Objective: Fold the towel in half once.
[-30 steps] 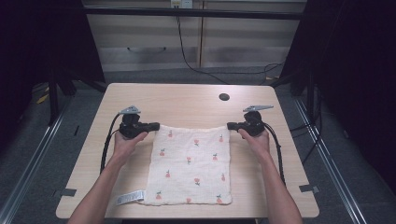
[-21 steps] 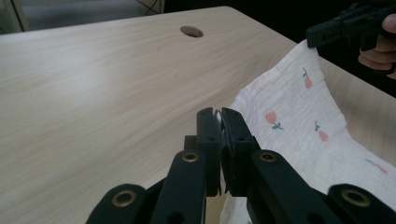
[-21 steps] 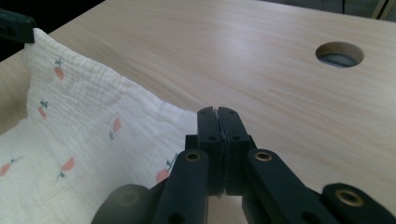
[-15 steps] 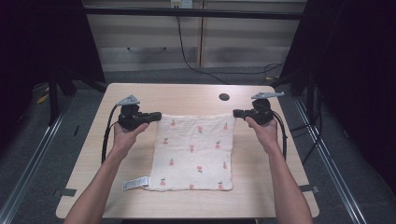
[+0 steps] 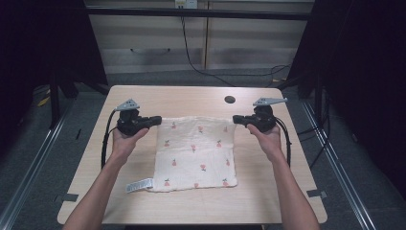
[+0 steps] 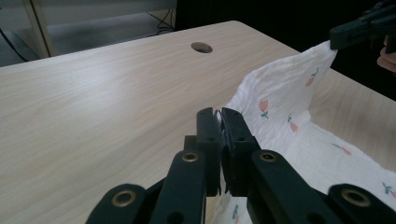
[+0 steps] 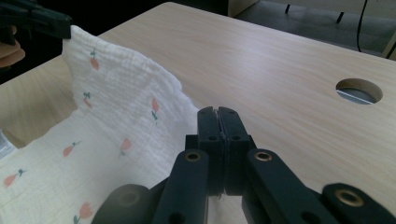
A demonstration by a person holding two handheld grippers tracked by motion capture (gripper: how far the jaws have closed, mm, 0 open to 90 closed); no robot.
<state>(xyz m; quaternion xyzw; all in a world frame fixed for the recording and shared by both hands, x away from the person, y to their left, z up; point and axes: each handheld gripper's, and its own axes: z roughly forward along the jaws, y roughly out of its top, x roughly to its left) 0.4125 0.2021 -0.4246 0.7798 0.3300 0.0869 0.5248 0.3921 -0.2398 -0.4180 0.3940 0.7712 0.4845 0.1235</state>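
Left gripper [image 5: 155, 120], right gripper [image 5: 238, 120] pinch far corners of cloth [image 5: 196, 153] — white, crinkled, pink-flower print.

Lab, dark curtains [image 5: 43, 48], rig table [image 5: 191, 98]

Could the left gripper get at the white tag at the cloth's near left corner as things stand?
Probably not right away: the left gripper is shut on the cloth at its far left corner. The tag lies bare on the table, nothing covering it.
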